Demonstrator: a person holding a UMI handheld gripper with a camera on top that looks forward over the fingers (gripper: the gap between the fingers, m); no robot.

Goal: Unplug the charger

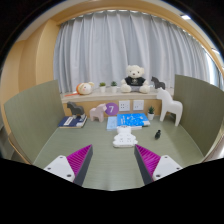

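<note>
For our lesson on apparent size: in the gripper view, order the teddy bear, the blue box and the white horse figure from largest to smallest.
1. Teddy bear
2. Blue box and white horse figure: they look about alike, so no ranking between them. The bear sits farther back, so true sizes stay unsure.

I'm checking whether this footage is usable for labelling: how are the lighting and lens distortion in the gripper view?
Gripper view: daylight glows through the curtains, backlighting the teddy bear; strong fisheye bends the desk dividers and the wall outward; the desk is evenly lit, without harsh shadows; the open gripper fingers look sharp.
</note>
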